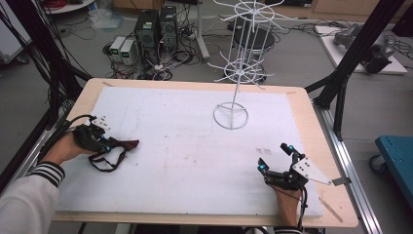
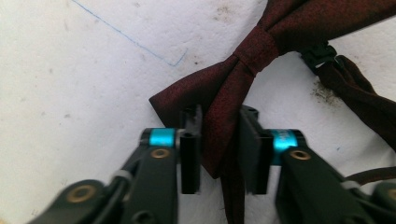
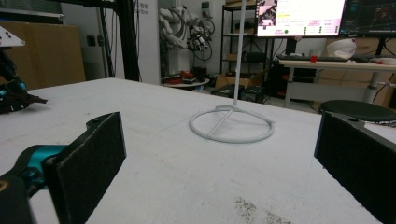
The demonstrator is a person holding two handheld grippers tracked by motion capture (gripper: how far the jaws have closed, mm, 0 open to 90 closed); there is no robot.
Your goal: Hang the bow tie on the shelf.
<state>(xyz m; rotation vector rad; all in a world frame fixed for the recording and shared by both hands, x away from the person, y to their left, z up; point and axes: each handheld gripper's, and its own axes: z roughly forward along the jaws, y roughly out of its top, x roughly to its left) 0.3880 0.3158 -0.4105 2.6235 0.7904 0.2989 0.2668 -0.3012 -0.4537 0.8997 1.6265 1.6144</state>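
A dark red bow tie (image 1: pixel 127 144) lies on the white board at the left, its black strap (image 1: pixel 104 165) looped toward the near edge. My left gripper (image 1: pixel 104 146) lies low over it. In the left gripper view the bow tie (image 2: pixel 196 91) has one wing bunched between the two pads, and the left gripper (image 2: pixel 219 116) is shut on that wing; the knot (image 2: pixel 258 44) lies just beyond the tips. My right gripper (image 1: pixel 273 156) rests at the near right of the board. Its jaws stand wide open (image 3: pixel 217 140) with nothing between them.
A white wire display stand (image 1: pixel 231 116) rises from a ring base at the board's middle right, and the ring (image 3: pixel 232 139) lies ahead of the right gripper. The white board (image 1: pixel 185 146) covers a wooden table (image 1: pixel 311 126). Computers and cables sit on the floor beyond.
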